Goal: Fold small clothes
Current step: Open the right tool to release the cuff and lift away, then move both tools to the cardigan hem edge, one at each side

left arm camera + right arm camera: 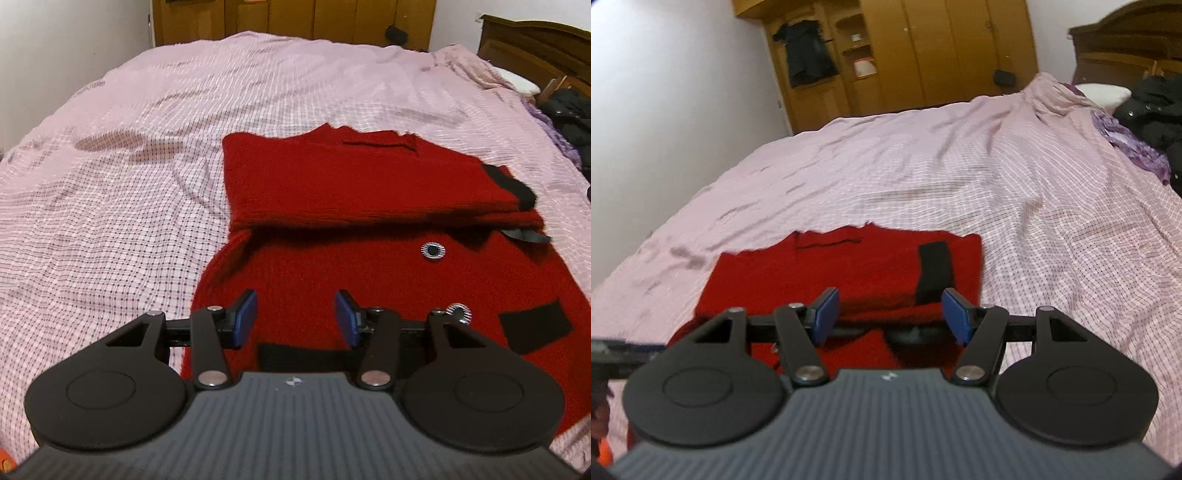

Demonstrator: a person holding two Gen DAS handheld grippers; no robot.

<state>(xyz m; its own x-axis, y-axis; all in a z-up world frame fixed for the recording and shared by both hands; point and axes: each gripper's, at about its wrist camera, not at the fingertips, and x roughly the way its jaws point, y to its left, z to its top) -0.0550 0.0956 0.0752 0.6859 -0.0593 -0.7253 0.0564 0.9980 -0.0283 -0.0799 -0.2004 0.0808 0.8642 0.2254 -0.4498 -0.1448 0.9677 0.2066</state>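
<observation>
Across the wide bed [147, 155], a thin pink sheet printed with a fine dark check lies in soft shallow wrinkles, and on it rests a small red garment [351, 192] of fuzzy, nubbly knit. Its far part is folded back over the near part, leaving a thick rounded fold edge that runs across the cloth from side to side. Flat black patches break the red: a rectangular one [532, 330] at the near right, a dark band at the near hem, and a black trim strip at the right end of the fold. Two round, shiny, ringed buttons [433, 251] sit on the lower layer. The left gripper [295, 319] hangs over the near part of the garment, its blue rectangular pads standing parted with only red knit seen beyond them; nothing is pinched between them. In the right wrist view the same red garment [849, 273] lies just ahead, blurred, with a black strip [934, 269] standing up its right side. The right gripper [890, 315] likewise has its blue pads spread apart and empty. Behind the bed stands a wall of smooth yellowish wooden wardrobe doors [942, 48], and a dark, puffy jacket [1152, 110] lies heaped at the far right beside a carved brown headboard [1126, 44].
</observation>
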